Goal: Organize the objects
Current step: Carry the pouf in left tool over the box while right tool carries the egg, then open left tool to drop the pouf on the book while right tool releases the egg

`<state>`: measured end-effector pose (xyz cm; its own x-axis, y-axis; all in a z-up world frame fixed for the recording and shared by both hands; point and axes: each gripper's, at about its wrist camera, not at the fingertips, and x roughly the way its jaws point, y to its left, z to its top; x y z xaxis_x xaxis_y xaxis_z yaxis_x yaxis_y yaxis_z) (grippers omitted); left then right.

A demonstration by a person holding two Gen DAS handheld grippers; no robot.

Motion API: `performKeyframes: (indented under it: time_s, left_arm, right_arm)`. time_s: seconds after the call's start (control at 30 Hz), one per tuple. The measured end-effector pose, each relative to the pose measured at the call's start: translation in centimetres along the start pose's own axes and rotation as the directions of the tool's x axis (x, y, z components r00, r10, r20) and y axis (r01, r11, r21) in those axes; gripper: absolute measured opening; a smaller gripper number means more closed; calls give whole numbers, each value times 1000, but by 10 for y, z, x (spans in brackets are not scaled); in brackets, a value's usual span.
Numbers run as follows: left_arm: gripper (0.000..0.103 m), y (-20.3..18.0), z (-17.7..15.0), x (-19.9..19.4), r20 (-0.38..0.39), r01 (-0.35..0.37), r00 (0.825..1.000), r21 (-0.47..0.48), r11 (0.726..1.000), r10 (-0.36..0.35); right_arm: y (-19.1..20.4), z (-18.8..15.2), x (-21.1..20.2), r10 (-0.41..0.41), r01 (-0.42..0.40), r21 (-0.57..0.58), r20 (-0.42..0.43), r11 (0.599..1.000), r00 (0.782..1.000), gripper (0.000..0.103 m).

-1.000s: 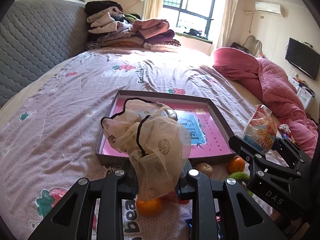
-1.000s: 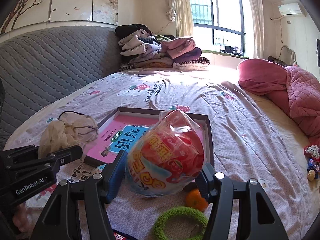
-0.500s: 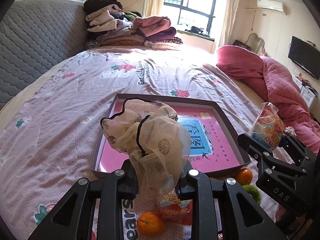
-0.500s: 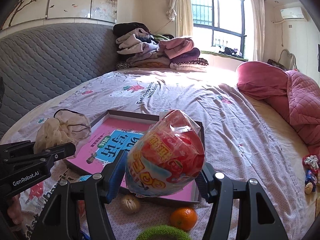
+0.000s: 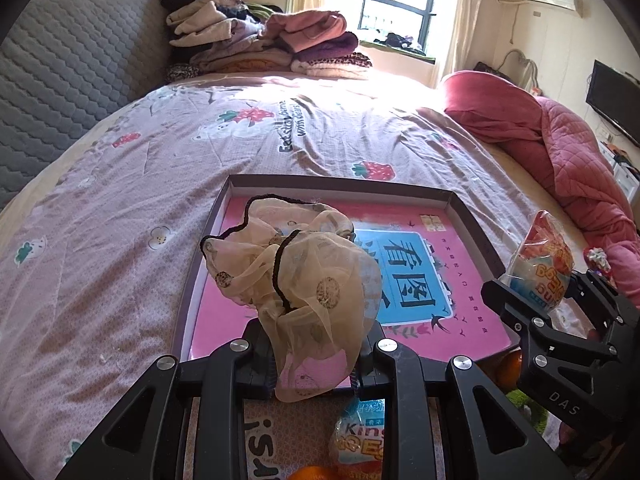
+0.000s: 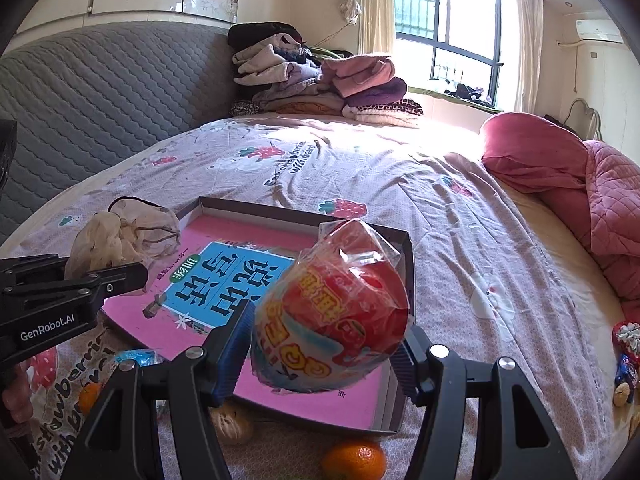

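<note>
Far left: grey quilted headboard (image 5: 60, 80) and folded clothes (image 5: 264, 44) stacked at the bed's far end. Nearer, left gripper (image 5: 316, 364) pinching a sheer beige scarf (image 5: 296, 288), bunched between the fingers and billowing above them, hanging over the near left corner of the tray (image 5: 472, 220). Tray flat on the bed (image 5: 120, 240), pink inside with a blue printed panel. Just below the left gripper, a snack packet (image 5: 360, 440) and an orange (image 5: 316, 474) on the sheet. Further right, right gripper (image 6: 324, 356) clamped on a wrapped red cup (image 6: 336, 312), held above the tray's near right corner, not touching it. Beneath, a walnut (image 6: 232, 424) against the tray's front wall, a second orange (image 6: 354, 460) close by. Far right: pink quilt (image 6: 580, 184), small toys (image 6: 626, 360) at the bed edge.
</note>
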<state>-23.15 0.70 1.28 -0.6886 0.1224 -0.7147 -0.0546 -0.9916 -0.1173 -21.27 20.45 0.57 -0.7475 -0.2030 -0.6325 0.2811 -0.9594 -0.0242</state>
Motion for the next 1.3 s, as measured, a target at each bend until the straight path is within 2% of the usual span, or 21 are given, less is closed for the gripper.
performKeyframes:
  time_s: [0.43,0.7,1.1,1.2,1.3]
  left_arm:
    - [27,2,1,33,-72,3,997,-8,1000,-3]
    - [29,0,-2,40,-95,10,995,-12,1000,-11]
    - [31,-2,-3,44,-123,16,992,-12,1000,-17]
    - [35,-1,-2,43,-125,12,992,-15,1000,-14]
    - [44,1,-1,42,-121,8,993,-23,1000,-11]
  right_arm:
    - [-6,-8,33,13,-13,8,-107,1000,994,63]
    - [-11,-11,44,-20,22,9,-138,1000,990,63]
    - [-9,-14,50,-10,15,22,-180,1000,984,63]
    - [-9,-14,47,-6,11,27,-172,1000,985,63]
    - [-10,-12,45,-10,15,29,-159,999,987,63]
